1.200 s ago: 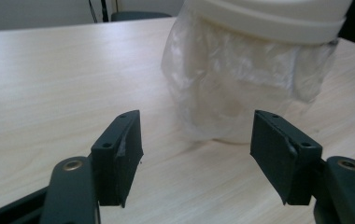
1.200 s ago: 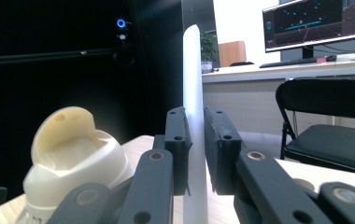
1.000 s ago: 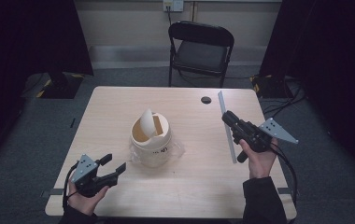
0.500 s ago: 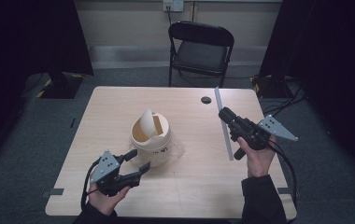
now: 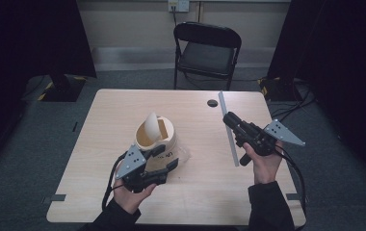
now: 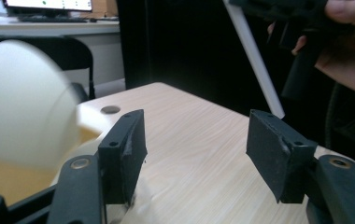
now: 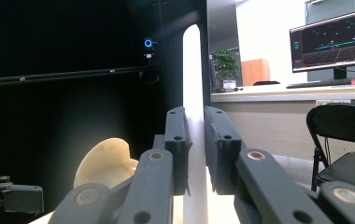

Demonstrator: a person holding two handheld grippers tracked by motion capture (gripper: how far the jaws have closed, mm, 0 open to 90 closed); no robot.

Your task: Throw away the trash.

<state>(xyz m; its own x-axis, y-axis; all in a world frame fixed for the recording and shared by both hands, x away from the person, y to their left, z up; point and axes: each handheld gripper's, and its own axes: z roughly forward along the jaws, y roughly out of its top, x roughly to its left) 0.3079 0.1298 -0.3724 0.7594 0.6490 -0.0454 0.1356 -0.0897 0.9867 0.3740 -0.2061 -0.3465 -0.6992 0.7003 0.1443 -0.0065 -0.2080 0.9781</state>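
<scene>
Standing at centre: wooden table point(image 5: 99, 144), folding chair point(image 5: 205, 50) behind it.
Pot: cream container point(image 5: 156, 138) mid-table, a pale scoop point(image 5: 149, 126) upright inside.
Strip: long white strip point(image 5: 228, 129) held at a slant over the table's right side.
Right gripper point(image 7: 195, 149): pads pinching the strip.
Left gripper point(image 5: 164, 161): jaws spread, just narrowing, empty, one at the container's near side.

A long, thin white strip point(image 5: 228, 127) held clear of the table, beside a cream round container point(image 5: 156, 139) standing upright at centre
</scene>
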